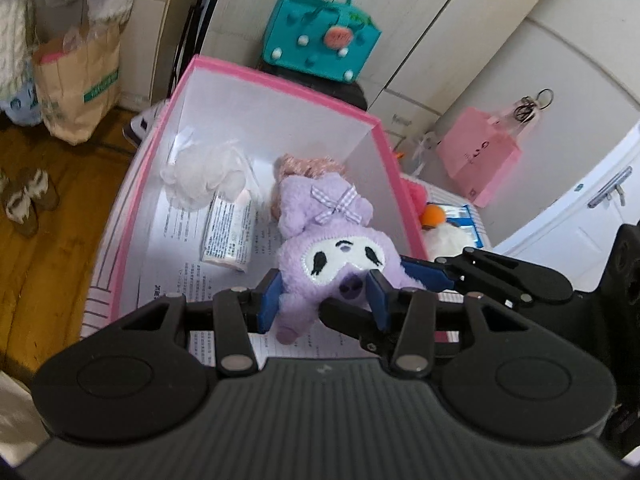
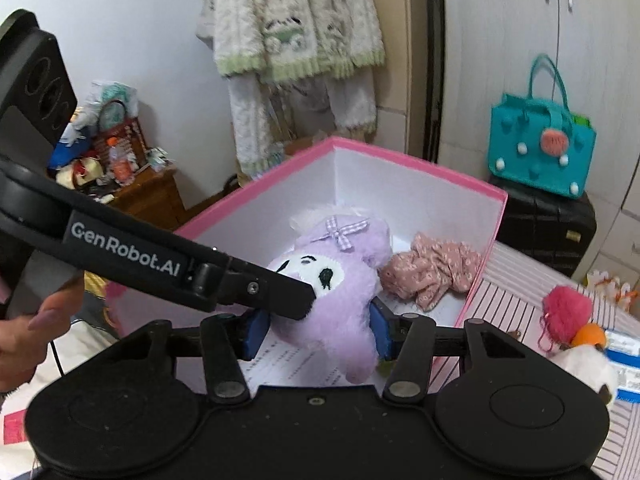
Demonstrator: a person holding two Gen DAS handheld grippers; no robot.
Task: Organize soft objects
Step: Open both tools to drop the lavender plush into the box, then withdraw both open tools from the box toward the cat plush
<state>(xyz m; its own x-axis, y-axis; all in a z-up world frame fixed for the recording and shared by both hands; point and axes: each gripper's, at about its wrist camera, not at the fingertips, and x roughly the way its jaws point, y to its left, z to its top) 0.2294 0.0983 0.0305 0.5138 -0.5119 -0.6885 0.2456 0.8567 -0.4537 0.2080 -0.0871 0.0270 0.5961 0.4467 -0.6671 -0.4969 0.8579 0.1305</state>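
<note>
White cupboards [image 1: 460,32] line the wall above a wooden floor [image 1: 52,248], beside a small wooden cabinet [image 2: 148,196].

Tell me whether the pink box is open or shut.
Open. The pink box has no lid on it; its white inner walls and floor show, with the purple plush toy and a pink floral cloth visible inside.

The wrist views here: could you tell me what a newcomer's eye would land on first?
First, the purple plush toy with its white face, pinched between the left gripper and right gripper over the pink-rimmed box. Next, the teal felt bag on a dark case behind the box.
</note>
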